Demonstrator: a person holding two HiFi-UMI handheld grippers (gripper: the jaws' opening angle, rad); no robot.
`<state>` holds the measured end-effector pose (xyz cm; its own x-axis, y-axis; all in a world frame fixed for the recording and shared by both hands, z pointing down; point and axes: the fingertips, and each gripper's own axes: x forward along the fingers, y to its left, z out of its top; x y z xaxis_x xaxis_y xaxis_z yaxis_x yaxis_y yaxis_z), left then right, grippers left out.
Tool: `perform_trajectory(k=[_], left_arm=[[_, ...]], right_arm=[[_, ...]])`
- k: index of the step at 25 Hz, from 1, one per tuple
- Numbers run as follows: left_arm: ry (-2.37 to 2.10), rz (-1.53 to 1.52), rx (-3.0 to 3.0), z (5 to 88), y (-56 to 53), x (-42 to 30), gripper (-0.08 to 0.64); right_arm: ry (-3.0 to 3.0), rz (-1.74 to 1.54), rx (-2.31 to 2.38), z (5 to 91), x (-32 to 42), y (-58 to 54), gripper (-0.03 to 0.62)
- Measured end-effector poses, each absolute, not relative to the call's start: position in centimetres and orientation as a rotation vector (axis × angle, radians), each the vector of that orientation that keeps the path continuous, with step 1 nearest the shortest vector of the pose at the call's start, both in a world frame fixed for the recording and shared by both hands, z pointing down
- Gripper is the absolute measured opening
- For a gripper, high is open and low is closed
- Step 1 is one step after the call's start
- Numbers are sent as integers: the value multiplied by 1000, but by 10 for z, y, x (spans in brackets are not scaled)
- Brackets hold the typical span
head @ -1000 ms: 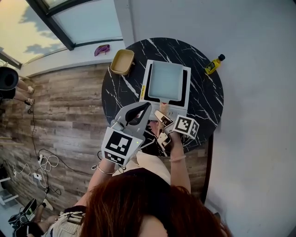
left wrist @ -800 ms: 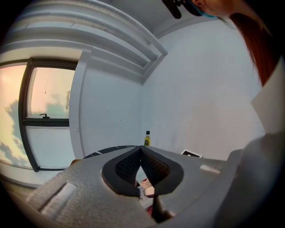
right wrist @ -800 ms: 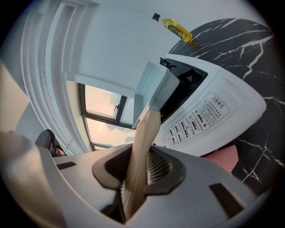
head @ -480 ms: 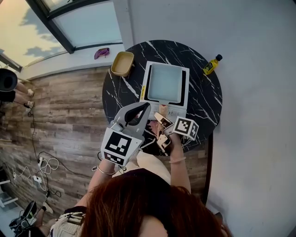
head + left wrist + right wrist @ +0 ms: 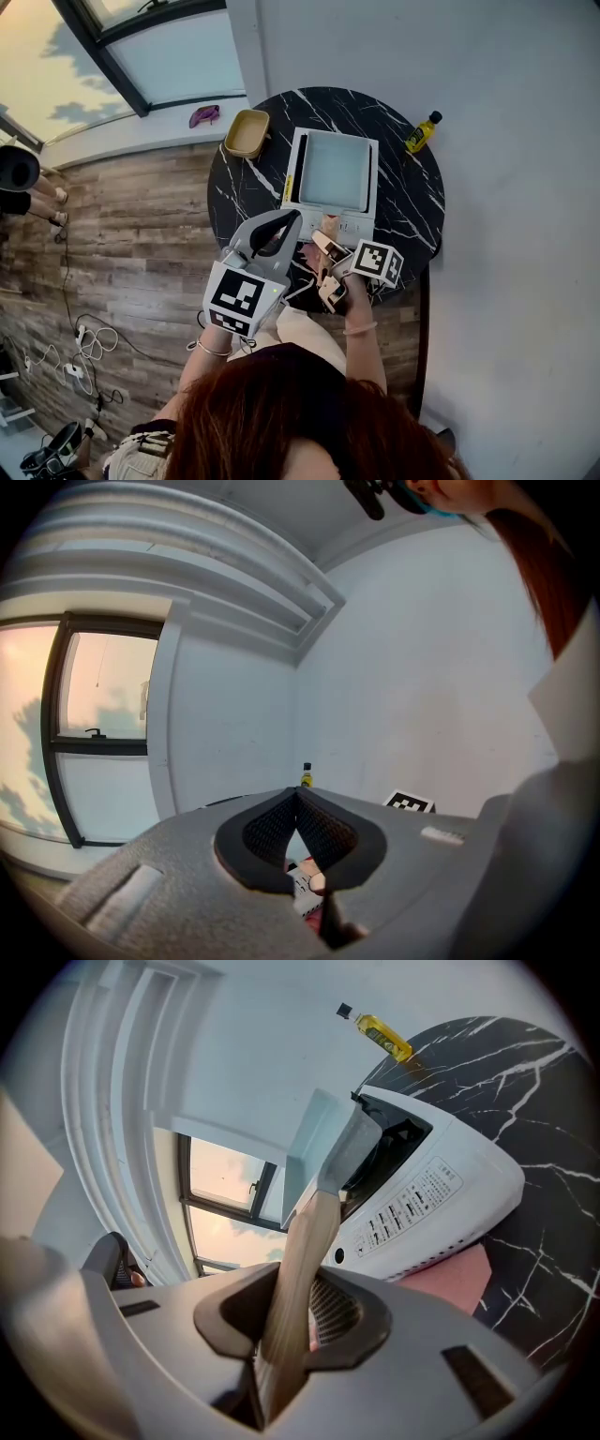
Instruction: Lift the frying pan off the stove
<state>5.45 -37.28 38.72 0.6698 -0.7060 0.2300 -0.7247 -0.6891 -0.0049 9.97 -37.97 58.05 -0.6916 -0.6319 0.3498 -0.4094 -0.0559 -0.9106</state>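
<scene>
Your right fingers (image 5: 336, 1312) pinch the frying pan (image 5: 335, 171) by its wooden handle (image 5: 298, 1260), pan just ahead of them over the stove (image 5: 441, 1194); your left fingers (image 5: 267, 834) pressed together, empty, beside the right ones

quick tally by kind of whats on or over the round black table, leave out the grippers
frying pan: 1
stove: 1
yellow bottle: 1
tan bowl: 1
pink cloth: 1
total: 5
</scene>
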Motion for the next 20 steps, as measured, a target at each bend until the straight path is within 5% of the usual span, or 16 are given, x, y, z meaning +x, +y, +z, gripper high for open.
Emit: perform_trajectory(k=[20], left_arm=[[-1173,258,2862,363,-326,50,12]], right_arm=[[2074,-1751,-1159,538,98,-333,102]])
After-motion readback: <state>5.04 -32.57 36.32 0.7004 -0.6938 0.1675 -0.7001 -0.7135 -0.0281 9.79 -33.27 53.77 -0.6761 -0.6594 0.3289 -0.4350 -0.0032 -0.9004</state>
